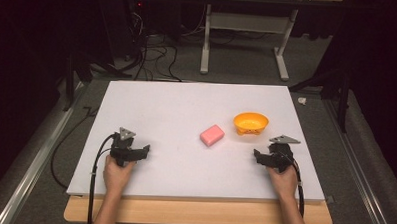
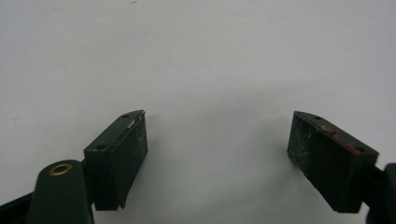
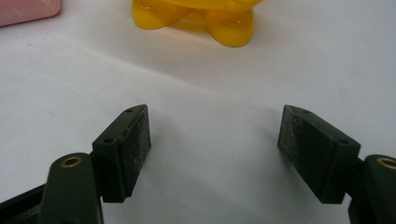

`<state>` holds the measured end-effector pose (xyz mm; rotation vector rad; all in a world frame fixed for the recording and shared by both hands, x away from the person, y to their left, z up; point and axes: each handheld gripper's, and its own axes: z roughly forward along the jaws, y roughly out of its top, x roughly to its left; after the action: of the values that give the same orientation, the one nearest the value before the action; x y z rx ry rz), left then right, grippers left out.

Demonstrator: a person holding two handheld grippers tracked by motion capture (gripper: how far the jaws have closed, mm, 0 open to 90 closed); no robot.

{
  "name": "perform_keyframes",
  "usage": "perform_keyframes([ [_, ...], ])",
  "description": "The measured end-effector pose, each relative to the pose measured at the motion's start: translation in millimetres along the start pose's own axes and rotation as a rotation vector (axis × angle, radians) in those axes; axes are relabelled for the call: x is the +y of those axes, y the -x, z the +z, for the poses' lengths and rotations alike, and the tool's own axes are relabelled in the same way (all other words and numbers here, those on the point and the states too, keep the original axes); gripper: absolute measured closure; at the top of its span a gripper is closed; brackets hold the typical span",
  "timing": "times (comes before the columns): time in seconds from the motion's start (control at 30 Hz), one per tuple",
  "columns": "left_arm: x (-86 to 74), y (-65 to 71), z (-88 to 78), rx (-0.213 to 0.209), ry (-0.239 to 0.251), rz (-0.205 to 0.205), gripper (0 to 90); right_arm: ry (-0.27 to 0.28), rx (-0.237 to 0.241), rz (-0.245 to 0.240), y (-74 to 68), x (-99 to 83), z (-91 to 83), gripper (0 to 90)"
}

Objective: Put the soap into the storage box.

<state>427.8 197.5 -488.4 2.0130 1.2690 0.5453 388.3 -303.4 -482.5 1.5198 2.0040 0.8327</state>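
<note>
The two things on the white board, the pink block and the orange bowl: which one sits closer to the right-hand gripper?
The orange bowl. It stands just ahead of the right gripper, while the pink block lies farther toward the board's middle.

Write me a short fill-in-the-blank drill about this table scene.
1. The pink block lies to the ___ of the bowl in the high view.
2. The bowl's colour is ___.
3. The right gripper has ___ between its jaws.
4. The left gripper has its jaws ___.

Missing words: left; orange; nothing; open
</note>
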Motion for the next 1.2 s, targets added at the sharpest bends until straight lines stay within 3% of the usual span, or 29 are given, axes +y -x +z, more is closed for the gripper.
perform_keyframes([
  [0.4, 0.0, -0.2, 0.0, -0.001, 0.0, 0.0, 20.4, -0.007, 0.0, -0.003, -0.1, 1.0, 0.0, 25.7],
  [0.73, 0.1, -0.2, 0.0, -0.001, 0.0, 0.0, 20.4, -0.016, 0.025, -0.006, 0.3, 1.9, 0.2, 20.1],
  [0.83, 0.1, -0.2, 0.1, -0.001, 0.0, -0.001, 20.4, -0.012, 0.044, 0.011, 2.0, 2.1, -2.2, 19.1],
  [1.2, 0.1, -0.2, 0.1, -0.001, 0.0, -0.001, 20.4, 0.017, 0.055, 0.002, -1.8, 3.0, -14.4, 19.0],
])
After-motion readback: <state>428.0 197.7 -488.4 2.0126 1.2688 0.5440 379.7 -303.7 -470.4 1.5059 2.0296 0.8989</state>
